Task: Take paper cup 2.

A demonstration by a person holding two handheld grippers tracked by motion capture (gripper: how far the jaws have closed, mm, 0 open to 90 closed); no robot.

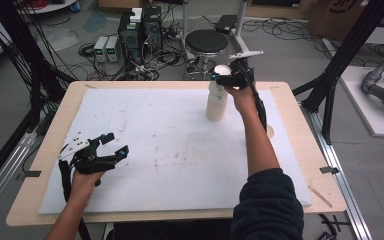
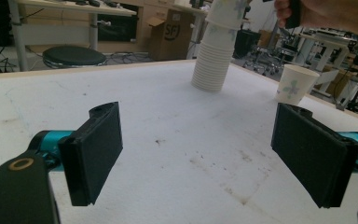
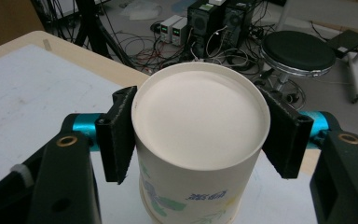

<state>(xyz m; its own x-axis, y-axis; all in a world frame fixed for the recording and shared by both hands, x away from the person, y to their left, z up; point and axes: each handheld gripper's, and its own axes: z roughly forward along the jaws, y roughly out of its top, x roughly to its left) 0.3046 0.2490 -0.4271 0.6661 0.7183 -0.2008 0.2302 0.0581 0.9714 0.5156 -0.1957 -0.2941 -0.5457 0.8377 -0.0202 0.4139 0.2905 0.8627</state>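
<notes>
A tall stack of upturned white paper cups (image 1: 216, 106) stands on the white board (image 1: 170, 165) at the far middle of the table. My right gripper (image 1: 223, 76) is at the top of the stack. In the right gripper view both black pads press on the sides of the top cup (image 3: 199, 116), whose flat bottom faces up; the right gripper (image 3: 200, 140) is shut on it. My left gripper (image 1: 118, 143) hovers low over the board at the near left, open with nothing between its jaws. The left gripper view (image 2: 200, 158) shows the stack (image 2: 212, 60) ahead.
A single upright paper cup (image 2: 296, 84) with a printed pattern stands to the right of the stack, near the right forearm. Beyond the far table edge are a black stool (image 1: 206, 42), computer boxes (image 1: 140, 30) and loose cables on the floor. Black frame posts flank the table.
</notes>
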